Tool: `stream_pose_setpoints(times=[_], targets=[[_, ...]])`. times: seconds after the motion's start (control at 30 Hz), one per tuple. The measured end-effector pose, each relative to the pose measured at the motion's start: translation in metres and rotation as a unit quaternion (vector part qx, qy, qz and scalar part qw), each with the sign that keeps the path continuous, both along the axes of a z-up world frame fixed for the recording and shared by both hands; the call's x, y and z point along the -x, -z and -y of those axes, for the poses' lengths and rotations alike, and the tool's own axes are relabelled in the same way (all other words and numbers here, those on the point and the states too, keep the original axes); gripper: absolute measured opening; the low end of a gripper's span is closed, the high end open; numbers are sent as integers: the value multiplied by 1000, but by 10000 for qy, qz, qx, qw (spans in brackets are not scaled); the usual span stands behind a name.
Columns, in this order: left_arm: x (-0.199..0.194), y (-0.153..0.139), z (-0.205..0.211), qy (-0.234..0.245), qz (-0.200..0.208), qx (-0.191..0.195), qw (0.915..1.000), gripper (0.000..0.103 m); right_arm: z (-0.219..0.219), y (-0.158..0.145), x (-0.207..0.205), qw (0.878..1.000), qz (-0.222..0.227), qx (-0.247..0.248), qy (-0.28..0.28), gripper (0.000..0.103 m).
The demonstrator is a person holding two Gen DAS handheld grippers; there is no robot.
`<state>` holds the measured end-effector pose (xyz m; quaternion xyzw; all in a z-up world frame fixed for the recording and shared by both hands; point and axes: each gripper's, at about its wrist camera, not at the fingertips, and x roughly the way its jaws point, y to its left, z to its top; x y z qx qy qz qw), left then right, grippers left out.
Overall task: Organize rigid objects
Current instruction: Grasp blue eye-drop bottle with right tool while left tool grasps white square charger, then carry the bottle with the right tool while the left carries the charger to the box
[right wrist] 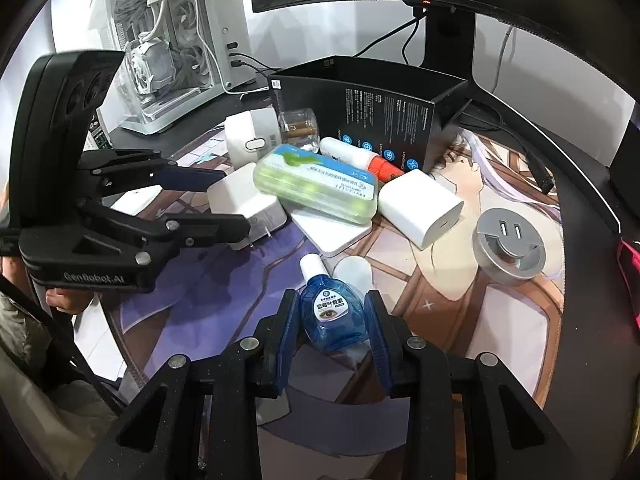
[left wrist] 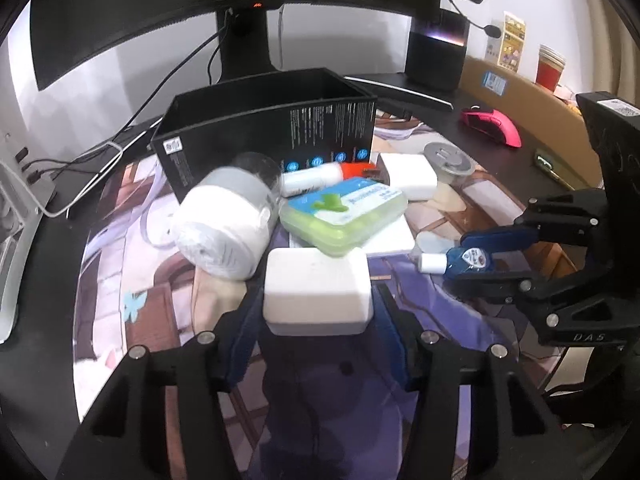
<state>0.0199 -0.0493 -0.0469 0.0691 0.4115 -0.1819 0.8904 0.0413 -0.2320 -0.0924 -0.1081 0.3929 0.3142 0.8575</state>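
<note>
My left gripper (left wrist: pixel 318 300) is shut on a white charger block (left wrist: pixel 317 291), held just above the printed desk mat; it also shows in the right wrist view (right wrist: pixel 244 204). My right gripper (right wrist: pixel 331 312) is shut on a small blue eye-drop bottle (right wrist: pixel 332 314) with a white cap, which also shows in the left wrist view (left wrist: pixel 464 260). Ahead lie a green pill case (left wrist: pixel 344 212) on a flat white pad (right wrist: pixel 336 236), a white tube with an orange cap (right wrist: pixel 360 156), a second white charger (right wrist: pixel 420 206), a white-lidded jar (left wrist: pixel 228 224) and an open black box (left wrist: pixel 272 128).
A round silver socket puck (right wrist: pixel 510 246) sits at the mat's right. A pink mouse (left wrist: pixel 492 126) lies beyond it. A monitor stand (left wrist: pixel 244 48), cables and a white PC case (right wrist: pixel 168 40) stand behind the box. A small clear cap (right wrist: pixel 354 272) lies by the bottle.
</note>
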Motion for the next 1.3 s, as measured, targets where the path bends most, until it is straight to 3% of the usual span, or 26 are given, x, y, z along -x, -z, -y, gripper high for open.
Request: stream_pose_setpoints(times=[0.27, 0.43, 0.5, 0.57, 0.67, 0.9, 1.13, 1.23, 1.3], targets=[[25, 7, -5, -62, -263, 0, 9996, 54, 6, -1, 7, 10000, -7, -52, 20, 34], [50, 5, 1, 296, -421, -137, 9986, 56, 8, -1, 9, 10000, -12, -55, 49, 34], [53, 0, -2, 305, -294, -204, 9989, 71, 8, -2, 10, 10000, -15, -56, 50, 34], [50, -3, -8, 239, -198, -302, 9991, 77, 8, -2, 11, 10000, -25, -59, 39, 34], [40, 1, -13, 300, -229, -400, 9985, 77, 6, -2, 13, 10000, -30, -45, -6, 34], [20, 7, 4, 1082, -154, -626, 9920, 82, 9, -1, 12, 10000, -52, -66, -5, 34], [-2, 6, 18, 1270, -164, -537, 9903, 79, 12, 1, 7, 9999, -101, -87, 62, 34], [-4, 6, 18, 1271, -303, -245, 9911, 62, 14, 1, 4, 9998, -122, -114, 90, 34], [-1, 7, 17, 1183, -298, -178, 9924, 62, 15, 1, 3, 9998, -133, -129, 89, 34]])
